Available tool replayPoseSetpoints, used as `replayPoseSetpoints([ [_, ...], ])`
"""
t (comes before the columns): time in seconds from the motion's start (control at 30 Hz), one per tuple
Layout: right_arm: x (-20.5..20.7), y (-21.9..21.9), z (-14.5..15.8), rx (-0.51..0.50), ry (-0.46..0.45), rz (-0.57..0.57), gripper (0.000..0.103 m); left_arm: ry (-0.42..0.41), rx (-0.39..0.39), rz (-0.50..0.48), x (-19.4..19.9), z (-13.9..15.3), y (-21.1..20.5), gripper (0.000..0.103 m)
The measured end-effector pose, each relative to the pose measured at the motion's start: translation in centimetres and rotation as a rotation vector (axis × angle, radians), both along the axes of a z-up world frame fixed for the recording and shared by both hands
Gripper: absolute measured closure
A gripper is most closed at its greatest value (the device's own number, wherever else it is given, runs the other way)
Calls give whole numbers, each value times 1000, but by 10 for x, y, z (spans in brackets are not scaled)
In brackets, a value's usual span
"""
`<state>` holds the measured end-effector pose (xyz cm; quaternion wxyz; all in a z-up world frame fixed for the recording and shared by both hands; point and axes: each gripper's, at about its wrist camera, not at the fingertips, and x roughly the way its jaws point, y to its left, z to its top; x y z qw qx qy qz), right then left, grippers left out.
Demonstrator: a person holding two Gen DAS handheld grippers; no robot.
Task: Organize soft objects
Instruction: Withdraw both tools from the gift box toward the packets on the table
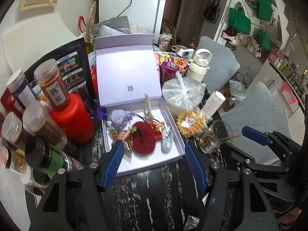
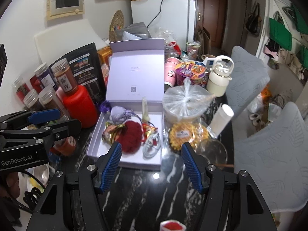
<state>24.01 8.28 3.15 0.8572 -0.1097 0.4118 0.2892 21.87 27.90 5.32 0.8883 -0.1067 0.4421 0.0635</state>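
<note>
On a black marble-patterned table [image 1: 154,196], an open lilac cardboard gift box [image 1: 173,148] is seen with its lid upright. Inside are laid a fluffy dark-red pompom [image 1: 144,138], a lilac drawstring pouch [image 1: 119,118], shiny wrapped sweets [image 1: 123,134] and a coiled white cable [image 1: 167,139]. The left gripper [image 1: 154,156] and right gripper [image 2: 151,154] are held above, jaws parted and empty. Packing appears finished; closing the lid is judged the likely next move.
</note>
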Motion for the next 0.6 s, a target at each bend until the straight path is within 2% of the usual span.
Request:
replayPoseSetpoints([
  [0.23, -24, -33, -5, 11, 12, -4, 38, 25, -20, 0, -25, -6, -28, 38],
  [0.6, -59, -87, -15, 12, 39, 1, 38, 58, -10, -27, -63, -16, -82, 38],
])
